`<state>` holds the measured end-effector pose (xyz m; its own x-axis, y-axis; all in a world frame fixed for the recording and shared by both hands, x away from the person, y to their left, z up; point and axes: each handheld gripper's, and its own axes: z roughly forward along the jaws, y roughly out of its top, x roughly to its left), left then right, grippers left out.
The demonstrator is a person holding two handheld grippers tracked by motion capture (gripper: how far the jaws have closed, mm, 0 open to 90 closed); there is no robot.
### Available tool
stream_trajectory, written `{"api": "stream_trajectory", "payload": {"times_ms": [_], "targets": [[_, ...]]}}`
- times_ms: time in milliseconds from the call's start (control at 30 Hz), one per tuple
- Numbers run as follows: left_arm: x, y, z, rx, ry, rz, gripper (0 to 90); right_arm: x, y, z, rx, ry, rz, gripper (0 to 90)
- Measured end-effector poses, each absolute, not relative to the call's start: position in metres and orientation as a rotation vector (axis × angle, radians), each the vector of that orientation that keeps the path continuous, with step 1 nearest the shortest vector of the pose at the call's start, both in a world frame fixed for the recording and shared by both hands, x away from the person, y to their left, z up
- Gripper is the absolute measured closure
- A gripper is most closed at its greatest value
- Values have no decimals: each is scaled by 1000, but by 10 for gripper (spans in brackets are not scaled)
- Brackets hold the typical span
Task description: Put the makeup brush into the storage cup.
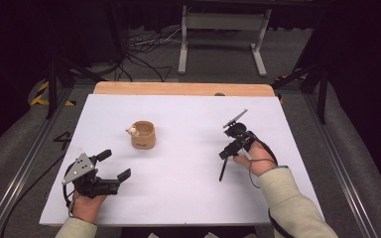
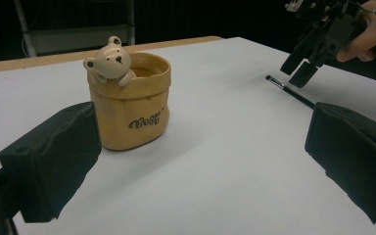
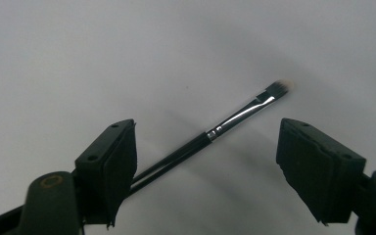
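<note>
On the white table [image 1: 188,198], tan bear pot [image 1: 143,135] left of centre, left gripper [image 1: 115,165] jaws wide near it, right gripper [image 3: 205,161] jaws wide over a thin black brush [image 3: 240,113]

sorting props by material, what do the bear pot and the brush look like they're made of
Bear pot: probably glazed ceramic, a smooth, soft-sheen tan surface moulded like a crumpled bag, with printed script.
Brush: glossy black handle, lacquered wood or plastic, hard to say; bright reflective ferrule looks metal; short dark bristles with a pale tip.
</note>
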<state>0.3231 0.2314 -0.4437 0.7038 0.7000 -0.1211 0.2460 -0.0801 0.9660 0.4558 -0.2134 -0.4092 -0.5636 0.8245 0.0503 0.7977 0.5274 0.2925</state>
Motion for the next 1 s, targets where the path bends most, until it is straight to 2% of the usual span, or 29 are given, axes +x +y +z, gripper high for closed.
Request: {"api": "stream_trajectory", "payload": {"times_ms": [167, 500, 867, 1000], "targets": [[323, 229, -444, 1684, 775, 480, 17, 456, -210, -413, 1413, 2675, 418, 271], [324, 227, -444, 1669, 791, 462, 22, 458, -206, -417, 1441, 2706, 383, 383], [324, 226, -443, 1670, 790, 457, 30, 461, -203, -419, 1463, 2703, 305, 447], [324, 226, -443, 1673, 794, 450, 33, 461, -200, -419, 1431, 2692, 253, 513]]}}
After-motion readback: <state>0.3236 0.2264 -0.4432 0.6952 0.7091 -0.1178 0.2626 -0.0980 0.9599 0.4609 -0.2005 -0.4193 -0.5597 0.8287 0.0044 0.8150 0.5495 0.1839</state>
